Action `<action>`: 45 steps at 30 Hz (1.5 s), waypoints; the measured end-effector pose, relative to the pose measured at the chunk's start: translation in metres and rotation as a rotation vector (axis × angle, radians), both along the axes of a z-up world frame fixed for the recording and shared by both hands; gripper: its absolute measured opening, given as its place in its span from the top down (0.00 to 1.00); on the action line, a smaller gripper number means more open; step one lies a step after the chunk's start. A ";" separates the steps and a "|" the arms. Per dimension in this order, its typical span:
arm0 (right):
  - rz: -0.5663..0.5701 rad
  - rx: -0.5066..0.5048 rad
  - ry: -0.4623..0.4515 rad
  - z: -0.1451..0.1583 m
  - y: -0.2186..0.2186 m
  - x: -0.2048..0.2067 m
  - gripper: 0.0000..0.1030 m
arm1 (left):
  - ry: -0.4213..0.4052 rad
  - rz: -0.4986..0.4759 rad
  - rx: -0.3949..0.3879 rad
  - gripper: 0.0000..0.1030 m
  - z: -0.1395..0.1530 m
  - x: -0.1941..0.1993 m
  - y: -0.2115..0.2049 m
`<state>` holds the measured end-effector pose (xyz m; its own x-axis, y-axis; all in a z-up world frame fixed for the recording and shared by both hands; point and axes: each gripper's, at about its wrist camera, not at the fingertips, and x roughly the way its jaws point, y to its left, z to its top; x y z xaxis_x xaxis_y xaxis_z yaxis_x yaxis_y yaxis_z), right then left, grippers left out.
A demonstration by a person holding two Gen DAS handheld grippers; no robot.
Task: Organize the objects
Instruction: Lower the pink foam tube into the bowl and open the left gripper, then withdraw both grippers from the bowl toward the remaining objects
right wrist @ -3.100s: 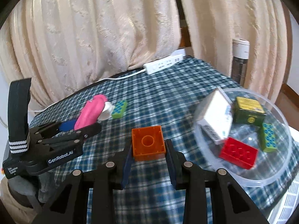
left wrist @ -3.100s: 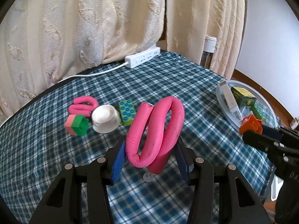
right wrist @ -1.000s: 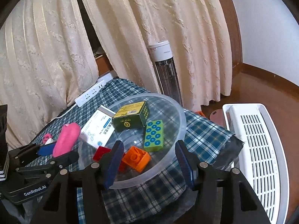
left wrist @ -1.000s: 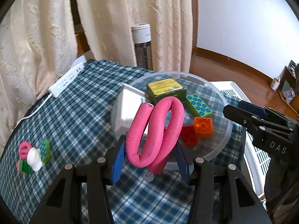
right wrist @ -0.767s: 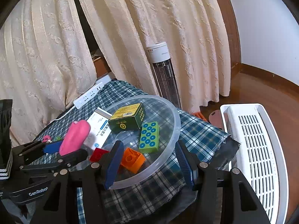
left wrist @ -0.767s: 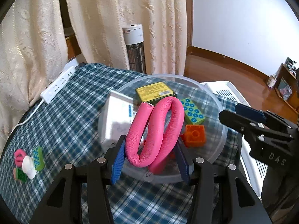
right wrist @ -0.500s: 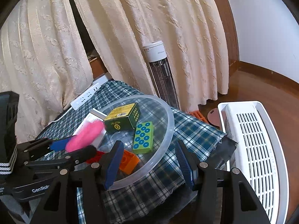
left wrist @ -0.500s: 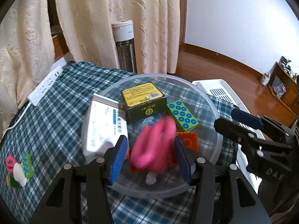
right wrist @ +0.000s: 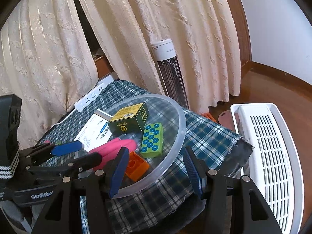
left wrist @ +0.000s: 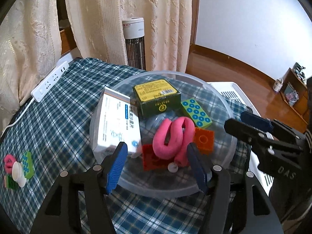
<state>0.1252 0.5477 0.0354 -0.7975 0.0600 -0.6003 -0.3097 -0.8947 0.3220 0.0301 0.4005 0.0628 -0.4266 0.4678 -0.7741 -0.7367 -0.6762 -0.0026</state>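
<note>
Both claws wide apart over the bowl, holding nothing

My left claw hangs spread above the pink foam curler, which lies in the clear bowl on the red brick beside the orange brick; my right claw gapes at the rim

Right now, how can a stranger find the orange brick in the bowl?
Find the clear plastic bowl on the plaid tablecloth. Inside, beside the looped pink foam roller, lies the orange brick. It shows one big round stud, unlike the green brick with blue dots.
</note>
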 end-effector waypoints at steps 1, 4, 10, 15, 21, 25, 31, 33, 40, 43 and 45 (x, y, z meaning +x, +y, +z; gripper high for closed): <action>0.000 0.000 0.000 0.000 0.000 0.000 0.41 | 0.001 -0.001 -0.002 0.37 -0.001 0.002 -0.001; 0.000 -0.002 0.000 0.000 0.000 0.000 0.41 | 0.003 0.007 -0.006 0.37 -0.002 0.003 -0.001; 0.000 -0.003 0.000 -0.001 0.000 0.000 0.41 | 0.006 0.070 -0.014 0.37 -0.007 -0.013 -0.001; -0.003 -0.006 -0.002 -0.002 0.000 -0.001 0.41 | 0.026 0.096 -0.020 0.37 -0.007 -0.024 0.004; -0.006 -0.016 -0.007 -0.004 -0.001 -0.004 0.41 | 0.054 0.095 -0.023 0.36 -0.006 -0.027 0.008; 0.004 -0.011 -0.004 -0.001 -0.007 -0.005 0.41 | 0.067 0.103 -0.024 0.33 -0.007 -0.027 0.006; 0.004 -0.005 -0.002 0.003 -0.011 -0.004 0.41 | 0.062 0.121 -0.033 0.32 -0.006 -0.027 -0.002; 0.003 -0.001 -0.003 0.004 -0.012 -0.005 0.41 | 0.058 0.117 -0.029 0.32 -0.005 -0.025 -0.005; 0.023 0.011 0.001 0.010 -0.024 -0.004 0.41 | 0.052 0.120 -0.005 0.31 0.002 -0.019 -0.020; 0.031 0.015 0.000 0.011 -0.030 -0.004 0.41 | 0.050 0.133 0.007 0.28 0.006 -0.019 -0.030; 0.037 0.017 -0.001 0.013 -0.034 -0.005 0.41 | 0.049 0.146 0.015 0.27 0.007 -0.019 -0.037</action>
<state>0.1199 0.5138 0.0482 -0.7989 0.0406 -0.6001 -0.2762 -0.9110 0.3062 0.0108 0.3632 0.0702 -0.5282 0.4094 -0.7439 -0.6297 -0.7766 0.0197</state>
